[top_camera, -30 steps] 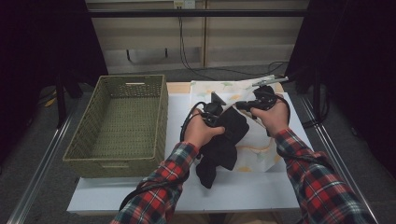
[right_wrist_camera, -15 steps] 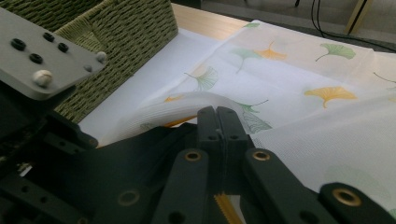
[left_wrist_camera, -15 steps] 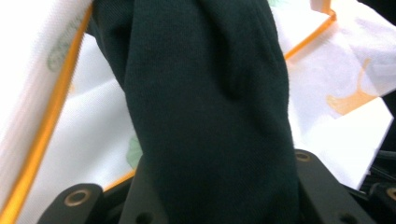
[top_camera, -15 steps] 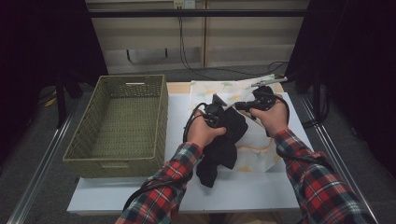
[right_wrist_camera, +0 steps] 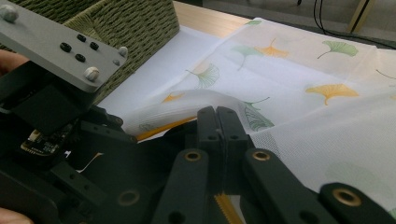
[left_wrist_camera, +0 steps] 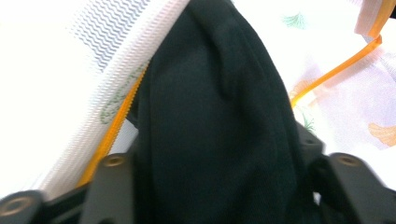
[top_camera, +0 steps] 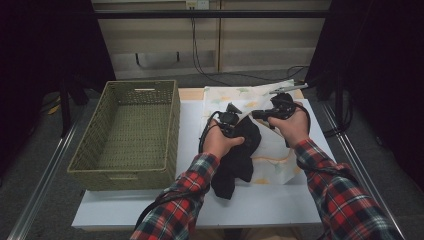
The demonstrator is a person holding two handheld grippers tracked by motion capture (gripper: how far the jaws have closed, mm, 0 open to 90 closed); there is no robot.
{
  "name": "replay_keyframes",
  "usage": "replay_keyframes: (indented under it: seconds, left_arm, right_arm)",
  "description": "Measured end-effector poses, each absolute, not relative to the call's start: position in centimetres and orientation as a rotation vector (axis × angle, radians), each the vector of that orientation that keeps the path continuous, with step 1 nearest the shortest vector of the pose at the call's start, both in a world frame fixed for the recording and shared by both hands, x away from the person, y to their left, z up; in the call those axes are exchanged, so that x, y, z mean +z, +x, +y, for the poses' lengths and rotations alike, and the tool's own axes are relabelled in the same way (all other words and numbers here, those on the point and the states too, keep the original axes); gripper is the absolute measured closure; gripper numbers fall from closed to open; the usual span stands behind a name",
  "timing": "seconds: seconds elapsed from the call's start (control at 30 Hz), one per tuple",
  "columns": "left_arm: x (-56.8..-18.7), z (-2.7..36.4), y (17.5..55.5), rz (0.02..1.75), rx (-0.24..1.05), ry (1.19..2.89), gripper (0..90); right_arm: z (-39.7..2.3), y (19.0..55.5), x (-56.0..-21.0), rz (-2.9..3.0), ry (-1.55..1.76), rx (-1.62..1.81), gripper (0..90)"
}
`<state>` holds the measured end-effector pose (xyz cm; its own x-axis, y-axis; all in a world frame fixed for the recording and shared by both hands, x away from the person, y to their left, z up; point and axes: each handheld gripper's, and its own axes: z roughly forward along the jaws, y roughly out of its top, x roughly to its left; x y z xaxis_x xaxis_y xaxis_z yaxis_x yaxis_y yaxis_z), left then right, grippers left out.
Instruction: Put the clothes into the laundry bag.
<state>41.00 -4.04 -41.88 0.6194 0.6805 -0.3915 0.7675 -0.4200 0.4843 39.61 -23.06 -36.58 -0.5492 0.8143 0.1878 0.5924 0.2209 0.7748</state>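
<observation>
Black garment (top_camera: pixel 239 155) half inside the leaf-print mesh laundry bag (top_camera: pixel 272 150) toward the table's (top_camera: pixel 280 205) far right corner. Left gripper (top_camera: pixel 239 124) jaws just opening, garment between them. Right gripper (top_camera: pixel 256 114) jaws together, pinching the bag's zipper edge (right_wrist_camera: pixel 223 203). Wicker basket (top_camera: pixel 125 130) along the left edge.
</observation>
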Motion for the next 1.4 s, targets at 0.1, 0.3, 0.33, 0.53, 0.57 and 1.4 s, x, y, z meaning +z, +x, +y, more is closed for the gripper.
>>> replay_keyframes:
  seconds: [0.1, 0.3, 0.33, 0.53, 0.57, 1.4]
  left_arm:
    - [-41.8, -3.8, 41.0, 1.105, -0.155, 2.208, 27.3]
    - [-41.8, -3.3, 40.4, 1.097, -0.130, 2.207, 13.4]
    - [-41.8, -3.1, 40.4, 1.075, -0.123, 2.233, 12.4]
    - [-41.8, -2.4, 39.5, 1.053, -0.105, 2.244, 8.1]
    - [-41.9, -2.2, 39.4, 1.036, -0.104, 2.252, 8.0]
    - [-43.1, -2.7, 37.8, 1.086, -0.205, 2.336, 59.9]
  right_arm:
    - [-23.1, 39.6, -36.7, 2.240, 1.326, 1.233, 90.0]
    - [-23.1, 39.5, -36.9, 2.241, 1.324, 1.227, 90.0]
    - [-23.1, 39.4, -36.9, 2.244, 1.325, 1.227, 90.0]
    - [-23.0, 39.4, -37.0, 2.246, 1.316, 1.222, 90.0]
    - [-23.0, 39.3, -37.0, 2.246, 1.324, 1.216, 90.0]
    - [-23.2, 39.4, -36.8, 2.245, 1.326, 1.218, 90.0]
